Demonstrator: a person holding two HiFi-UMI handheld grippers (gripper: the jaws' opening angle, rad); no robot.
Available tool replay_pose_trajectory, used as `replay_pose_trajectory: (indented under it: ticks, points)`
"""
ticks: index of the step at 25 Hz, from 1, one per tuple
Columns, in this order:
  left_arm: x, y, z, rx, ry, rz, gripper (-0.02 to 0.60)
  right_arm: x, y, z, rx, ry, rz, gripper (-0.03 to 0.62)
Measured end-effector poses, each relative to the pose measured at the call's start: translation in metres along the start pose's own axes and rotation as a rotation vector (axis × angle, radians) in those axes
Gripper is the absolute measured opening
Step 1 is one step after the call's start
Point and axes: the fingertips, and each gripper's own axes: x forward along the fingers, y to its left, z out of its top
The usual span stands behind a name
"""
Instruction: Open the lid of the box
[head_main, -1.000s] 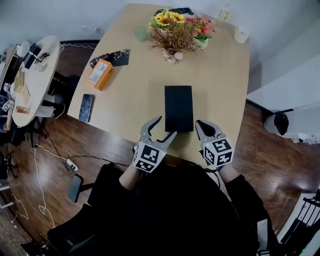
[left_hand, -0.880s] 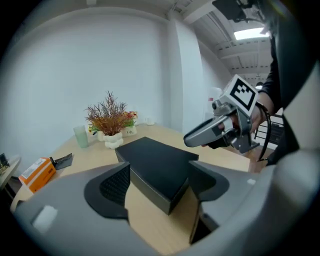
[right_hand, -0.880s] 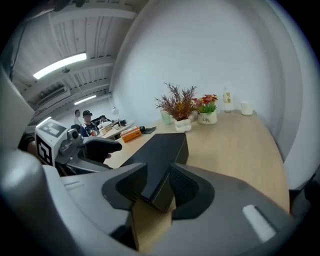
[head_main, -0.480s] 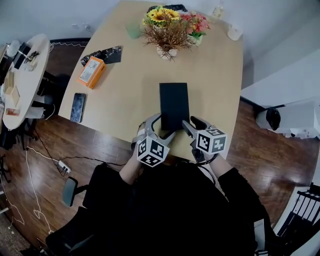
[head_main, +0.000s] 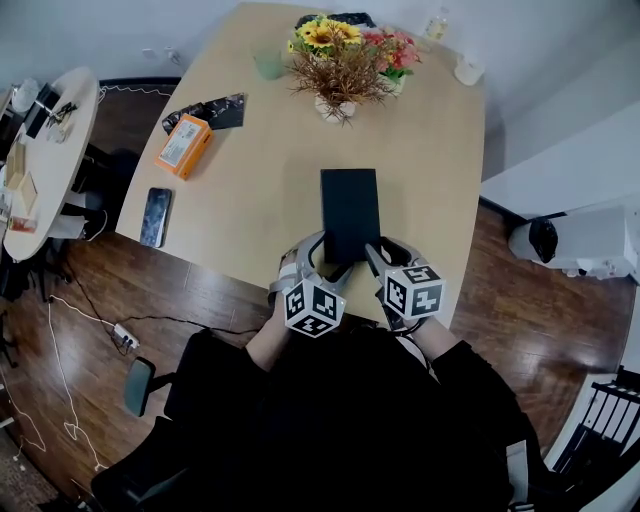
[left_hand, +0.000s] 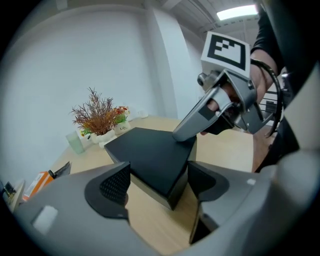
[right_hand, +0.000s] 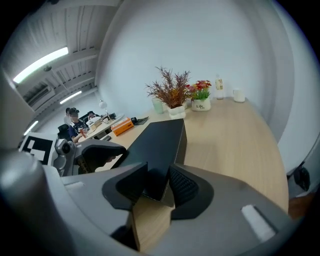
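The black box (head_main: 350, 212) lies shut on the bench (head_main: 250, 160). My left gripper (left_hand: 157, 180) has just spread its fingers wide, released around the near left corner. My right gripper (right_hand: 157, 186) has just been closing, its fingers clenched on the near right corner.

bright even light frm ceiling strips (right_hand: 41, 64), fisheye warp, dark corners.

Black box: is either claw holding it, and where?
The right gripper, jaws just closing, seems to pinch the black box by its near right corner. The left gripper, jaws just opened wide, only straddles the near left corner.
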Motion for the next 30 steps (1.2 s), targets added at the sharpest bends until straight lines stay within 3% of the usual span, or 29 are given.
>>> replay_pose_trajectory:
  ticks: [8, 9, 10, 13, 16, 19, 20, 22, 27, 30]
  points:
    - [0.002, 0.000, 0.001, 0.002, 0.026, 0.001, 0.347, -0.003, 0.003, 0.003, -0.235, 0.014, -0.116, 0.130]
    - [0.003, -0.001, 0.001, 0.007, 0.029, 0.001, 0.347, -0.004, 0.008, 0.005, -0.299, 0.006, -0.115, 0.096]
    - [0.004, -0.002, 0.002, 0.016, 0.031, 0.002, 0.345, -0.005, 0.020, 0.007, -0.377, -0.012, -0.095, 0.021]
    - [0.006, -0.006, 0.004, 0.031, 0.038, 0.000, 0.343, -0.007, 0.061, 0.017, -0.539, -0.072, -0.026, 0.000]
    - [0.003, -0.005, 0.006, 0.013, 0.039, -0.006, 0.339, -0.017, 0.047, 0.030, -0.402, -0.122, -0.016, 0.007]
    - [-0.003, -0.001, 0.010, -0.017, 0.027, -0.015, 0.336, -0.029, 0.017, 0.029, -0.286, -0.128, 0.035, 0.095]
    - [-0.005, -0.001, 0.013, -0.030, 0.021, -0.021, 0.336, -0.031, 0.011, 0.022, -0.295, -0.110, 0.074, 0.155]
    - [-0.007, -0.003, 0.021, -0.036, 0.010, -0.031, 0.334, -0.033, 0.001, 0.005, -0.371, -0.048, 0.144, 0.213]
    - [0.002, -0.019, 0.042, 0.161, 0.054, -0.037, 0.336, -0.023, -0.008, -0.019, -0.479, 0.061, 0.243, 0.223]
    - [0.012, -0.022, 0.040, 0.194, 0.115, -0.033, 0.336, -0.014, -0.008, -0.033, -0.536, 0.095, 0.253, 0.229]
